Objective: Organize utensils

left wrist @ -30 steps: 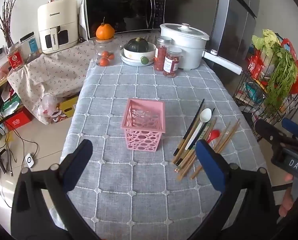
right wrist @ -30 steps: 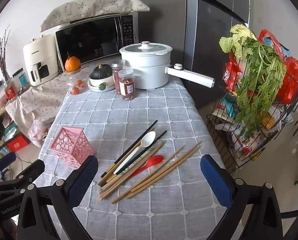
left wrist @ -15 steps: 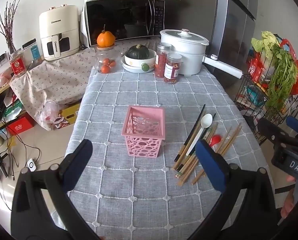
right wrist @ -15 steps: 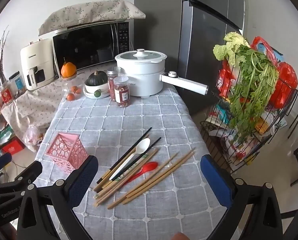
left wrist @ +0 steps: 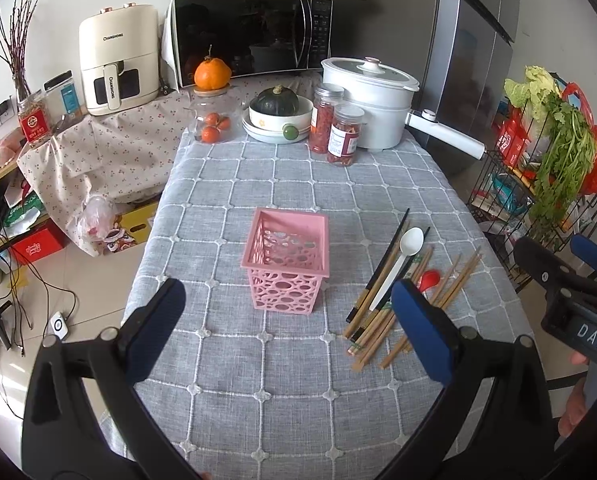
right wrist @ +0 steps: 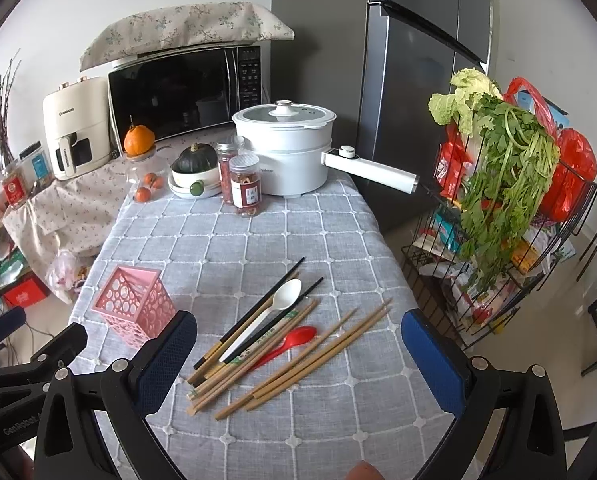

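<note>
Nothing is picked up yet: both the left gripper (left wrist: 288,326) and right gripper (right wrist: 298,364) hang released, so next the right jaws must drop onto the chopsticks (right wrist: 322,350) lying just ahead between them, the pink basket (right wrist: 132,306) standing beyond its left jaw.

Both views drawn back and up from the table (left wrist: 298,360): pink basket (left wrist: 285,259) and utensil pile (right wrist: 274,332) now farther off, more near cloth in sight. Fingertip (right wrist: 363,471) newly at the right view's bottom edge.
</note>
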